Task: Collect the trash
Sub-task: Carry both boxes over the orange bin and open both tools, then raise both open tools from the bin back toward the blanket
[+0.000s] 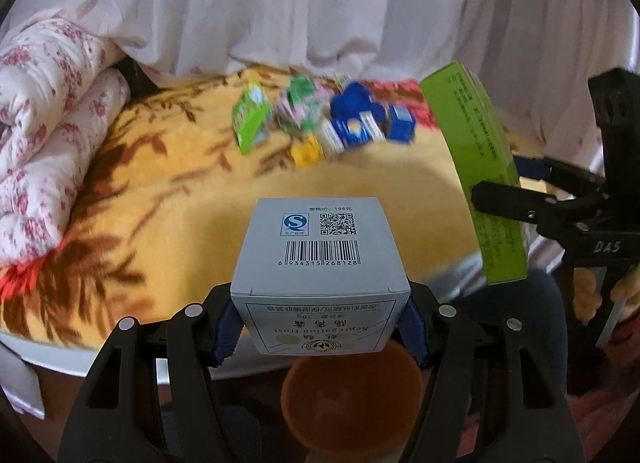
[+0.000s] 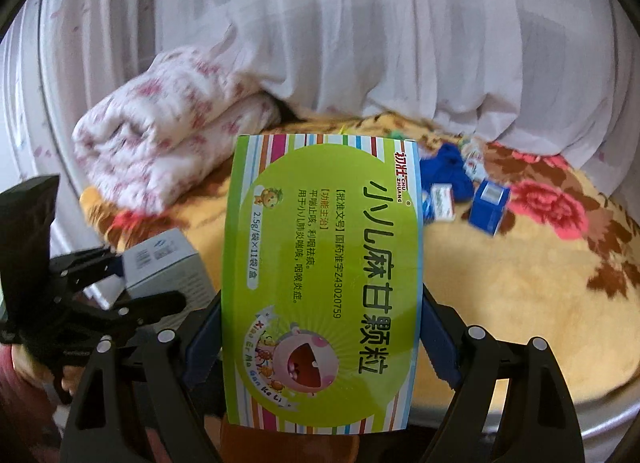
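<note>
My left gripper (image 1: 320, 327) is shut on a white box (image 1: 320, 255) with a barcode and QR code, held above an orange bin (image 1: 352, 403). My right gripper (image 2: 320, 351) is shut on a green medicine box (image 2: 320, 283) with striped edges, held upright; an orange rim shows just below it. The green box (image 1: 476, 183) and right gripper (image 1: 504, 199) show at the right of the left wrist view. The white box (image 2: 164, 267) and left gripper (image 2: 120, 279) show at the left of the right wrist view. More trash lies on the bed: green packs (image 1: 252, 119) and blue boxes (image 1: 360, 119).
A yellow floral blanket (image 1: 180, 191) covers the bed. A folded pink-flowered quilt (image 1: 52, 135) lies at its left end. White curtains (image 1: 320, 3) hang behind. A blue box (image 2: 490, 207) lies on the blanket in the right wrist view. The bed's white edge (image 2: 560, 419) runs below.
</note>
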Available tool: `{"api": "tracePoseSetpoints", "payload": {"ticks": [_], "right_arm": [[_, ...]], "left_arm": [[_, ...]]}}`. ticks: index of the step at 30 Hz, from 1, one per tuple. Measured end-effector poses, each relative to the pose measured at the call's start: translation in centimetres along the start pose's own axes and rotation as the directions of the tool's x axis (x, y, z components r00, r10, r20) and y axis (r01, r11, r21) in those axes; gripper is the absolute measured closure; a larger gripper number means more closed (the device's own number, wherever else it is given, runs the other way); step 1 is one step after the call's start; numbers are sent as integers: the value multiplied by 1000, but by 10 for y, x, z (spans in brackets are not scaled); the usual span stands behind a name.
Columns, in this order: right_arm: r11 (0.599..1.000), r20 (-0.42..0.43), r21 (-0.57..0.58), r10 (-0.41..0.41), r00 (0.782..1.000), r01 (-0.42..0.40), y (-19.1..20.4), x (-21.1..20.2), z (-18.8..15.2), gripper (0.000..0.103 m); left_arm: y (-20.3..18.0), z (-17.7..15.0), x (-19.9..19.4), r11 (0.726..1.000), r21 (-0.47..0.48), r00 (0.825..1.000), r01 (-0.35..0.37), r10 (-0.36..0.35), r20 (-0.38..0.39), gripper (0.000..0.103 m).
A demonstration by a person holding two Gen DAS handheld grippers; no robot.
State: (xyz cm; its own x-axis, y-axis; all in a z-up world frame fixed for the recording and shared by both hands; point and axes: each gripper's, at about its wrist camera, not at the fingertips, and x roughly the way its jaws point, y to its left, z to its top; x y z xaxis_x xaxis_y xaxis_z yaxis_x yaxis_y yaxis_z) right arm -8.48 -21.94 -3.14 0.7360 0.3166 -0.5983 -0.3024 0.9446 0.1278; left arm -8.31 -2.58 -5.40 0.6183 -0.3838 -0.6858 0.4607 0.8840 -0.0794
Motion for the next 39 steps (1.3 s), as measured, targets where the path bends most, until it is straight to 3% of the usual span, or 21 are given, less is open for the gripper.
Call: {"api": "tracePoseSetpoints", "payload": {"ticks": [4, 7, 10, 12, 17, 20, 24, 27, 39], "right_arm": [[999, -89, -22, 39, 995, -41, 11, 1, -33, 20], [996, -182, -43, 74, 981, -84, 21, 11, -59, 20], [993, -285, -36, 96, 954, -111, 28, 28, -90, 20], [993, -332, -30, 99, 938, -115, 30, 39, -104, 20], [990, -485, 39, 139, 863, -137, 24, 75, -134, 20], [986, -545, 80, 165, 822, -145, 21, 93, -145, 20], [984, -584, 116, 177, 792, -135, 17, 109, -149, 19], [984, -579, 128, 175, 796, -123, 14, 112, -148, 9], [984, -555, 152, 163, 816, -93, 0, 103, -141, 6]], "left_arm": [[-2, -30, 12, 1000, 4, 995, 14, -13, -96, 40], [-4, -55, 30, 999, -13, 981, 33, -35, -191, 40], [-3, -78, 53, 998, -45, 955, 49, -60, -289, 40], [-4, -93, 73, 998, -49, 927, 28, -44, -372, 40], [-1, -118, 112, 994, -109, 852, 18, -72, -518, 40], [2, -126, 129, 990, -139, 819, 16, -92, -566, 40], [7, -132, 144, 984, -178, 780, -4, -108, -616, 37], [13, -131, 147, 981, -192, 778, -25, -102, -620, 23], [6, -139, 131, 980, -192, 790, -47, -81, -607, 19]]}}
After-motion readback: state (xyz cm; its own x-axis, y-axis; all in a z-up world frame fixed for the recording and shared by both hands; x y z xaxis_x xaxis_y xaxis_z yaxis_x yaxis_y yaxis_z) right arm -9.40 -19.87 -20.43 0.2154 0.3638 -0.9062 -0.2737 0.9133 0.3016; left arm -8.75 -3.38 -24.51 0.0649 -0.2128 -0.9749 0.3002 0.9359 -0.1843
